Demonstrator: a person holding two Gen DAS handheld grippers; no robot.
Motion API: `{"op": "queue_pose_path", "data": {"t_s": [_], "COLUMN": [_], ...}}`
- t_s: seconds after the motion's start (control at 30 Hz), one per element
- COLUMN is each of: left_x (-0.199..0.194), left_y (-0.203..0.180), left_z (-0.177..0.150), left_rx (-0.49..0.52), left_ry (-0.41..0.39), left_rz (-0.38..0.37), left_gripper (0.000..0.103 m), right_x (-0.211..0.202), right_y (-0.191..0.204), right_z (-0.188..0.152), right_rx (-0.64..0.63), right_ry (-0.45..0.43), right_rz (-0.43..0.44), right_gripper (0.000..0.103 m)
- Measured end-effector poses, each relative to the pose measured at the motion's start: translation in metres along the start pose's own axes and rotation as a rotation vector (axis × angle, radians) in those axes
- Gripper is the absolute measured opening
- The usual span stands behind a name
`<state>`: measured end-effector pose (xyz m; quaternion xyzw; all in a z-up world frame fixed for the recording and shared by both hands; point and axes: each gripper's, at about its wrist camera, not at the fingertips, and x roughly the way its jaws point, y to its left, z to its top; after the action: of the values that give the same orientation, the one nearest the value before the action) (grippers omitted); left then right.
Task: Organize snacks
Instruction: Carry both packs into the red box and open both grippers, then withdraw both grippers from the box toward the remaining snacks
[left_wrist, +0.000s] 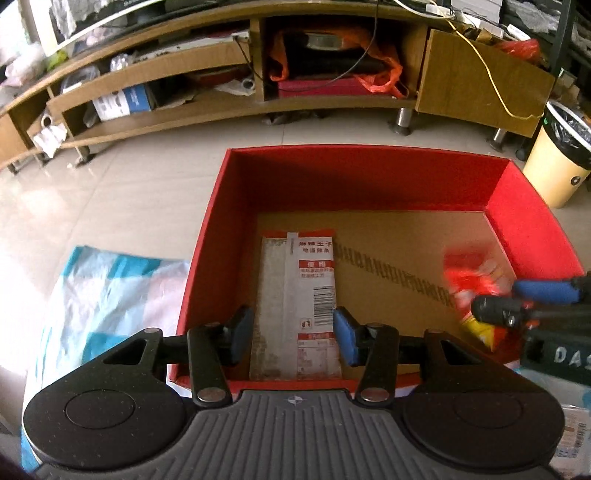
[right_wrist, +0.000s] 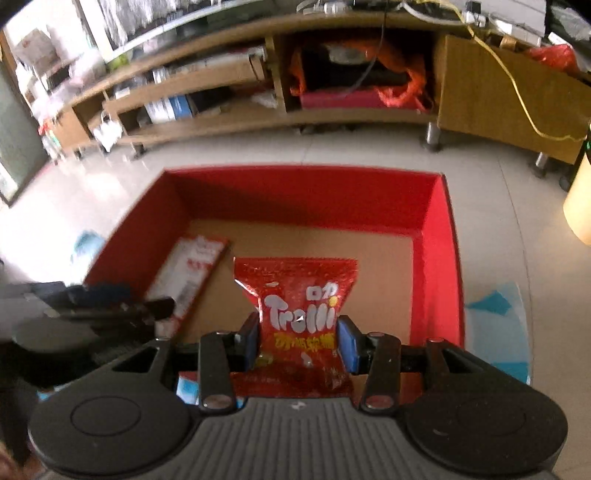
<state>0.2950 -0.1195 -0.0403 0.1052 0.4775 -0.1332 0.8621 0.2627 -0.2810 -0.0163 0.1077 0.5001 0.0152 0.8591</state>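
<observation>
While the red box (left_wrist: 354, 177) is serving as landmark, 2 snacks are being logged: a white-and-red packet (left_wrist: 299, 306) is lying flat on the box floor against the left wall, and a red Trolli bag (right_wrist: 299, 314) is hanging over the box's near right part. The left gripper (left_wrist: 291, 330) is standing with fingers apart either side of the packet, apparently clear of it, so that drop looks finished. The right gripper (right_wrist: 299, 338) is clamping the bag. Step in hand: depositing. Next move is calling for lowering beside the packet, then spreading the fingers
</observation>
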Motion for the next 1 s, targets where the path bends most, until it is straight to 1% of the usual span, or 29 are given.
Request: {"op": "queue_pose_path", "data": {"t_s": [0.03,0.1,0.2,0.4,0.47,0.57,0.6,0.67,0.73,0.8,0.83,0.9,0.93,1.0], "left_x": [-0.002,-0.008,-0.015,-0.024,-0.029,-0.03,-0.031,-0.034,-0.041,-0.049,-0.055,-0.068,-0.075,-0.091], "left_y": [0.001,0.0,-0.002,-0.008,-0.01,-0.011,-0.011,-0.008,-0.004,0.0,0.002,0.003,0.003,0.004], "left_z": [-0.002,-0.007,-0.015,-0.029,-0.036,-0.038,-0.037,-0.036,-0.036,-0.036,-0.036,-0.038,-0.041,-0.05], "left_rx": [-0.001,0.013,0.034,0.057,0.073,0.077,0.068,0.037,-0.003,-0.038,-0.054,-0.074,-0.08,-0.091], "left_ry": [0.009,0.01,0.026,0.073,0.076,0.08,0.076,0.068,0.045,0.03,0.023,0.006,-0.001,-0.014], "left_rz": [-0.012,-0.005,-0.01,-0.017,-0.022,-0.014,-0.008,-0.016,-0.045,-0.07,-0.082,-0.095,-0.101,-0.111], "left_gripper": [0.057,0.06,0.061,0.062,0.063,0.065,0.066,0.068,0.072,0.073,0.073,0.074,0.077,0.08], "right_x": [0.001,-0.002,-0.008,-0.018,-0.023,-0.029,-0.031,-0.039,-0.052,-0.072,-0.081,-0.102,-0.113,-0.13], "right_y": [-0.002,-0.006,-0.009,-0.002,-0.001,0.001,0.001,0.004,0.004,0.003,0.004,0.004,0.001,-0.004], "right_z": [-0.003,-0.009,-0.016,-0.026,-0.03,-0.035,-0.035,-0.034,-0.03,-0.029,-0.03,-0.035,-0.04,-0.053], "right_rx": [-0.001,0.013,0.034,0.01,-0.007,-0.02,-0.017,-0.016,0.0,-0.006,-0.022,-0.044,-0.039,-0.032], "right_ry": [0.013,0.022,0.039,0.104,0.137,0.148,0.14,0.081,0.026,-0.031,-0.052,-0.096,-0.116,-0.134], "right_rz": [-0.006,0.009,0.028,0.024,0.024,0.017,0.008,-0.01,0.019,0.066,0.074,0.082,0.095,0.124], "right_gripper": [0.04,0.04,0.039,0.039,0.039,0.039,0.039,0.039,0.039,0.04,0.04,0.041,0.041,0.042]}}
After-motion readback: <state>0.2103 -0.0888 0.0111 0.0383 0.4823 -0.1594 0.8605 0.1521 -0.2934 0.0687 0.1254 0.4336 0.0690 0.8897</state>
